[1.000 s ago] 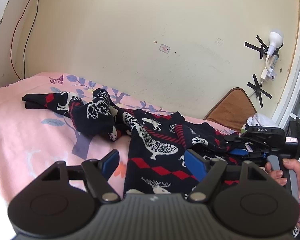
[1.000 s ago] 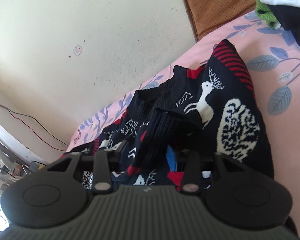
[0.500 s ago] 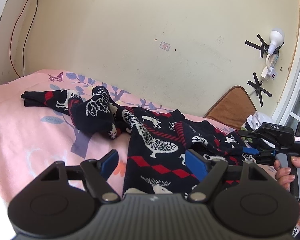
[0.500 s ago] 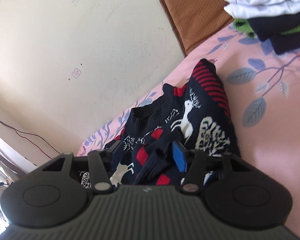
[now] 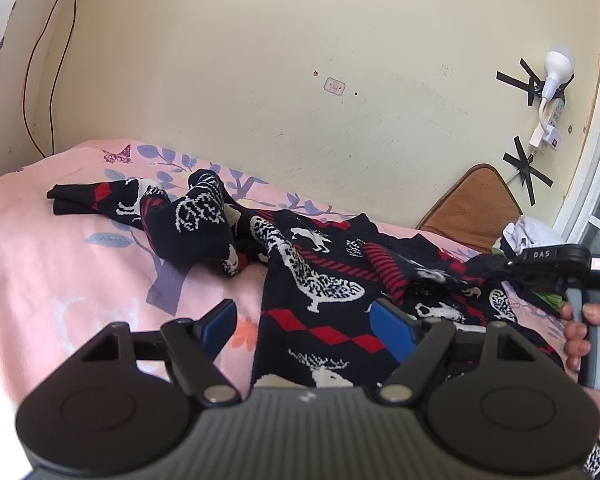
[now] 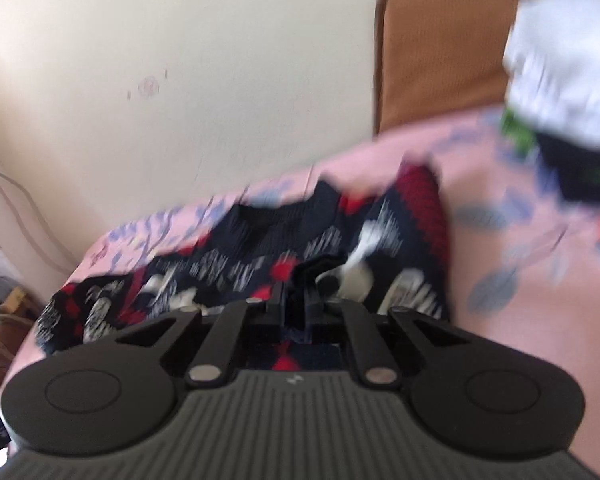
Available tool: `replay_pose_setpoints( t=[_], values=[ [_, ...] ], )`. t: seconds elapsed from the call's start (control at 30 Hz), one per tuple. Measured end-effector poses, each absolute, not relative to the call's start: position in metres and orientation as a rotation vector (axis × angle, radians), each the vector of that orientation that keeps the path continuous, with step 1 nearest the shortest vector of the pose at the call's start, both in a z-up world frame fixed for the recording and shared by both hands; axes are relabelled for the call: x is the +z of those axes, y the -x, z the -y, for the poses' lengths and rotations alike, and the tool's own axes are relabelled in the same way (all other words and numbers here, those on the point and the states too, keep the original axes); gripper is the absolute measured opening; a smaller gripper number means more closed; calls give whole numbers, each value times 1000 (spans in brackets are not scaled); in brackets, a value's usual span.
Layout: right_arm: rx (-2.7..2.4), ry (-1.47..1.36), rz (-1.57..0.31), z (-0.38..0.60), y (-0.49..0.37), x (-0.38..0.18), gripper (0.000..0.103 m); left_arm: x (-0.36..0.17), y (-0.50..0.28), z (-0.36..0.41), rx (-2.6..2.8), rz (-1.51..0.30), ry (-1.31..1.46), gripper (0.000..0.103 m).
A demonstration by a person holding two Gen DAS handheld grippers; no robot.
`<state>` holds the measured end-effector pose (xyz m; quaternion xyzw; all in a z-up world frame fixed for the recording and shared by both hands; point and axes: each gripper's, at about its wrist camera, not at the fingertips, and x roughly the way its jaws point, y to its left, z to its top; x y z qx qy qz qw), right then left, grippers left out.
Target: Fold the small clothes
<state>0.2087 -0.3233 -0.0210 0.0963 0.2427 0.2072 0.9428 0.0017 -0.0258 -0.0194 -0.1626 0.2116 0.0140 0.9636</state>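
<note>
Knitwear, a dark patterned sweater (image 6: 340, 236), is pinched in the just-closed right claw (image 6: 296, 300); left claw (image 5: 308, 322) gapes wide.

pink floral bedsheet (image 5: 60, 280), brown cushion (image 5: 472, 204), taped wall bulb (image 5: 556, 68)

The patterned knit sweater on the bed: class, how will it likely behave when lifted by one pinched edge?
The sweater lies rumpled in soft folds, so it will probably droop limply. Pinched by the right gripper, its thick knit looks unlikely to slip. Its sprawled sleeve would likely trail behind.
</note>
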Motion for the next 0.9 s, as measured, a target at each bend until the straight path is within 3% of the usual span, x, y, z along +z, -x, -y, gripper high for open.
replay_pose_setpoints(
  t=[0.07, 0.1, 0.13, 0.3, 0.5, 0.57, 0.77, 0.9],
  values=[
    [363, -118, -527, 328, -218, -23, 17, -19, -2, 28, 30, -431, 313, 76],
    [342, -90, -591, 330, -226, -29, 28, -19, -2, 30, 30, -432, 303, 76],
    [326, -80, -625, 333, -230, -32, 32, -19, -2, 32, 31, -429, 293, 76],
    [427, -86, -437, 316, -207, 13, 35, -15, 3, 42, 41, -395, 229, 78],
    [1015, 227, -484, 136, -173, 71, 50, -13, 7, 49, 46, -370, 180, 78],
    [1156, 337, -500, 70, -157, 77, 50, -12, 12, 48, 53, -344, 186, 78],
    [1272, 658, -669, -77, -154, 28, 50, -8, 34, 42, 51, -209, 223, 82],
    [1170, 848, -672, -122, -169, -16, 61, -6, 40, 42, 36, -166, 226, 82]
  ],
)
